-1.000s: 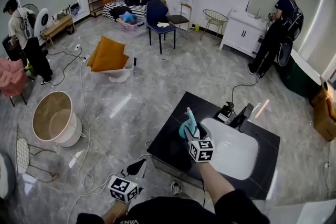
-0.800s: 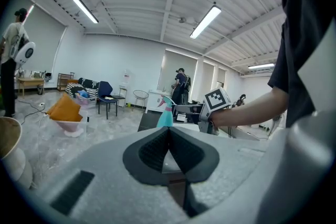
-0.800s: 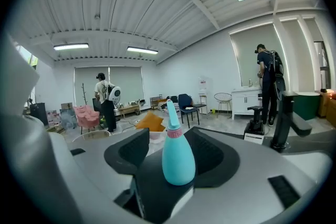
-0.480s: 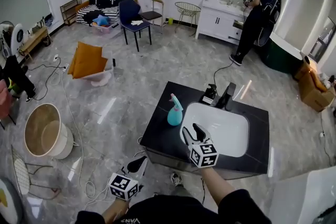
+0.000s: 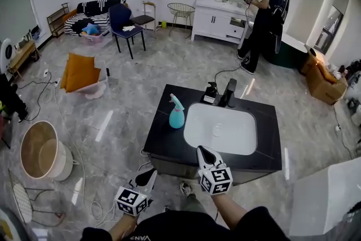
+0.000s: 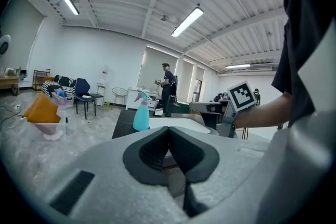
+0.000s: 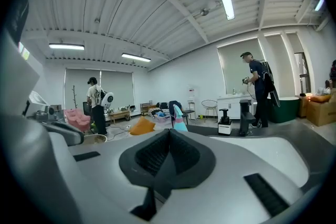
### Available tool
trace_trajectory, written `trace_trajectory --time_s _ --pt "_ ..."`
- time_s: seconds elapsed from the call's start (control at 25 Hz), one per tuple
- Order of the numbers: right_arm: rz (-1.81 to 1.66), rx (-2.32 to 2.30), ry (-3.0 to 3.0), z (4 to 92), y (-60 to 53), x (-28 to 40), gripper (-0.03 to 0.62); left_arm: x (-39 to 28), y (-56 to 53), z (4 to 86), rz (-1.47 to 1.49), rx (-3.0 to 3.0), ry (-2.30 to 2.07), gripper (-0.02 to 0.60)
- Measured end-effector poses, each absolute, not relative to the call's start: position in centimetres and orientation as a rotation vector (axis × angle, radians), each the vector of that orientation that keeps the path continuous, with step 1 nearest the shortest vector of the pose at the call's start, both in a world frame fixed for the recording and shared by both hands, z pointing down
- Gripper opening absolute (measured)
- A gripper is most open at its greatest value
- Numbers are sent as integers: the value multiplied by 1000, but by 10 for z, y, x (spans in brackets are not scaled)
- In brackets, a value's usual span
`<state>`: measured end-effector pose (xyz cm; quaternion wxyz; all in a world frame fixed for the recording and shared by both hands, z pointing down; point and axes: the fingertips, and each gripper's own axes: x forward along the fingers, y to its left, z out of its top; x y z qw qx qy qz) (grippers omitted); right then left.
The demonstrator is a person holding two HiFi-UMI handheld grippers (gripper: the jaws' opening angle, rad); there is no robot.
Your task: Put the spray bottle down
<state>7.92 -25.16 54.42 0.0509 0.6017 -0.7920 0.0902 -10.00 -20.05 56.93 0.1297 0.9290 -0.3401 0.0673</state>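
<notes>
From the head view, the spray bottle (image 5: 176, 112) stood upright on the left part of the black counter (image 5: 163, 141), just beside the white sink (image 5: 189, 121) and clear of both my grippers. That view gave me the layout but not my jaws. My right gripper (image 5: 202, 152) hung at the counter's near edge and my left gripper (image 5: 148, 178) sat lower, off the counter, over the floor.

The left gripper view settled the left gripper (image 6: 169, 131): pads pressed together, nothing between them. It also caught the spray bottle (image 6: 140, 111) beyond the tips, slightly left of them, with my right gripper's marker cube (image 6: 242, 97) off to the right (my forearm behind it). The head view showed that cube only from above.

The right gripper view did the same for my right gripper (image 7: 169, 135). Its jaws had just been closing and were clenched on nothing. The spray bottle (image 7: 179, 117) peeked up just above the tips there, far back on the counter, with the faucet (image 7: 244, 117) to its right.

So the bottle was down, well apart from my right fingers, ahead and to their left. It was farther still from my left ones, touching neither.
</notes>
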Motion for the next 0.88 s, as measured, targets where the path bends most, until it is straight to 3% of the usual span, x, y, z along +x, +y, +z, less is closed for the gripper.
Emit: trace_trajectory --time_s 0.88 --pt "374 1764 -2391 573 -164 40 0 -121 -162 575 171 2690 -994 11"
